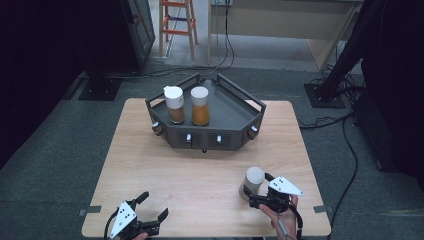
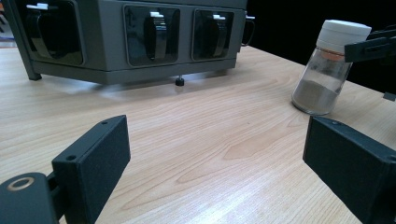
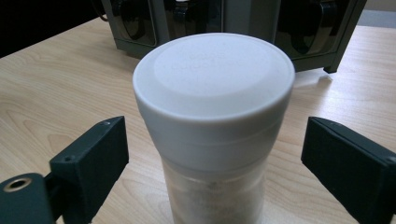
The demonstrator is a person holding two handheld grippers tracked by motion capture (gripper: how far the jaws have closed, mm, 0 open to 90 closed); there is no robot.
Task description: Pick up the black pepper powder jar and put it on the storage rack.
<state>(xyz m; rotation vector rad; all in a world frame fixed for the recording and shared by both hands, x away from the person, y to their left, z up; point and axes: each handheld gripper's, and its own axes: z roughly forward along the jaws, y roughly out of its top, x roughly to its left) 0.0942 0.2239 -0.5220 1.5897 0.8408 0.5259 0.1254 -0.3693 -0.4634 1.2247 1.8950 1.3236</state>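
A clear spice jar (image 1: pixel 254 181) with a white cap and pale powder stands upright on the wooden table (image 1: pixel 200 170), near its front right. My right gripper (image 1: pixel 257 189) reaches around it, one jaw on each side. In the right gripper view the jar (image 3: pixel 215 93) sits between the pads, and a small gap shows on both sides, so the right gripper (image 3: pixel 215 158) is open. My left gripper (image 1: pixel 155 205) rests at the front left, open with nothing in it. In the left gripper view, bare wood lies between the jaws of the left gripper (image 2: pixel 215 158), with the jar (image 2: pixel 327 70) farther right.
A grey angular rack (image 1: pixel 235 97) stands at the table's far middle. It holds two white-capped jars of orange-brown spice (image 1: pixel 174 104) (image 1: pixel 200 106). Its front face (image 2: pixel 112 65) has several clip slots. Cables and stand bases lie on the floor beyond.
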